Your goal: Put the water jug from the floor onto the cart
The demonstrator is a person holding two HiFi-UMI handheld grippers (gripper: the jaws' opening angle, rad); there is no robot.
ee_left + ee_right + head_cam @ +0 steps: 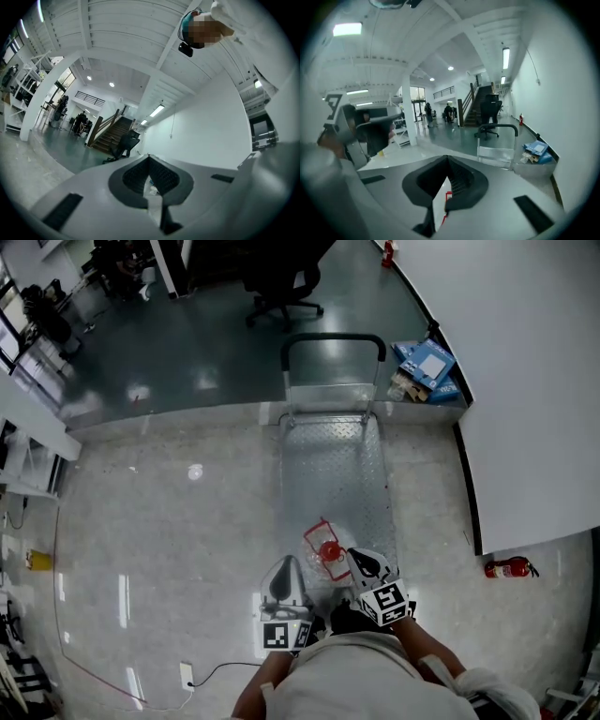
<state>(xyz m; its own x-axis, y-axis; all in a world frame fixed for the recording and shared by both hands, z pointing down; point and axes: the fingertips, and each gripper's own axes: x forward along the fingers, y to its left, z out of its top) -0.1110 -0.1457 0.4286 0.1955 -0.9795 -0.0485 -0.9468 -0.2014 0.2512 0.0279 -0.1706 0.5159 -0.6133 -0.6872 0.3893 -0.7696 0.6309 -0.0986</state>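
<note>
Polished pale floor [169, 521] of an open hall, bounded on the right by a white wall [525, 381], with a fire extinguisher [509, 568] at its foot. Metal-decked cart [333, 465] at centre, handle at the far end. The water jug [325, 552], clear with a red cap, stands on the cart's near end. Left claw [149, 159] and right claw [446, 161] are both pressed together, pinching nothing, just beside the jug.

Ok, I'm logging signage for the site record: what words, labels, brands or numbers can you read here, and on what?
No text can be read in any view.
Blue boxes by the wall: print too small to read.
Fire extinguisher: label too small to read.
Water jug: red markings blurred, nothing legible.
Marker cubes: black-and-white square patterns only, no letters.
</note>
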